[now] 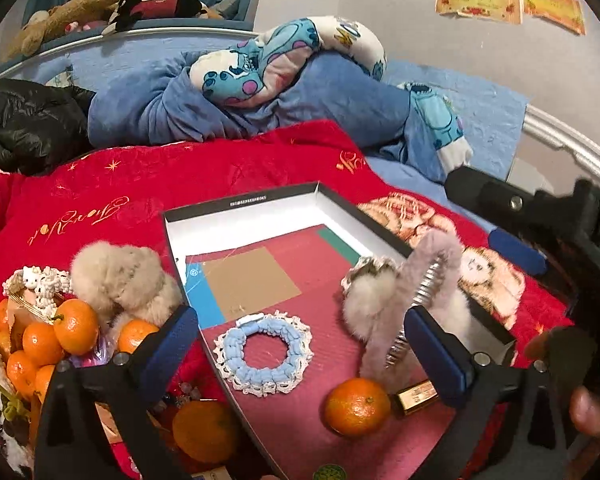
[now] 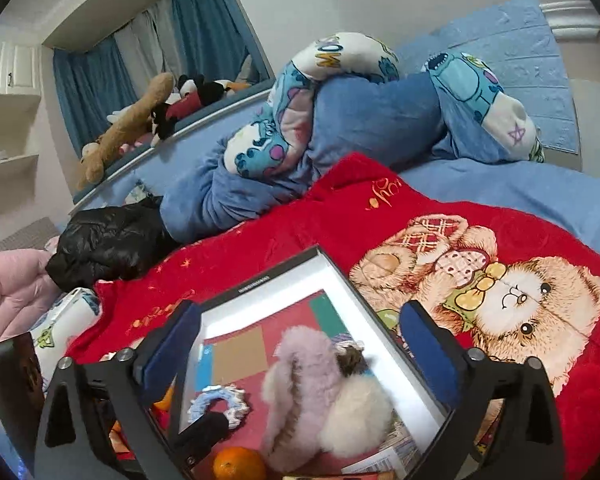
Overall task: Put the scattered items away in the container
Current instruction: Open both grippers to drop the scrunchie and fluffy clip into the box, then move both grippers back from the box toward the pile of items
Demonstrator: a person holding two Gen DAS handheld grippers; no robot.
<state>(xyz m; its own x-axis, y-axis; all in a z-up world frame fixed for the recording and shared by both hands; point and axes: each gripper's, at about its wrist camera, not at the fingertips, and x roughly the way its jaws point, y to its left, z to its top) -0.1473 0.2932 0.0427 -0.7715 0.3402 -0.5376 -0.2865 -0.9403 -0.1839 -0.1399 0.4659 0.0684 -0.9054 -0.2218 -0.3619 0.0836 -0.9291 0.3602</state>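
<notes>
A black-rimmed box (image 1: 244, 201) with a white inside lies on the red blanket; it also shows in the right wrist view (image 2: 260, 280). In it lie a blue lace scrunchie (image 1: 265, 350), a tangerine (image 1: 357, 406), a gold tube (image 1: 416, 396), a pink furry comb clip (image 1: 428, 280) and a cream furry clip (image 1: 364, 304). My left gripper (image 1: 300, 344) is open and empty above the scrunchie. My right gripper (image 2: 300, 344) is open and empty above the furry clips (image 2: 300, 380). Left of the box lie a beige furry clip (image 1: 120, 276), several tangerines (image 1: 40, 344) and a Hello Kitty scrunchie (image 1: 36, 280).
A red blanket (image 2: 460, 208) with a teddy-bear print covers the bed. Behind it lie a blue quilt with a cartoon pillow (image 1: 260, 64) and a black jacket (image 1: 24, 120). Plush toys (image 1: 100, 4) line the sill. The right gripper shows at the right in the left wrist view (image 1: 540, 224).
</notes>
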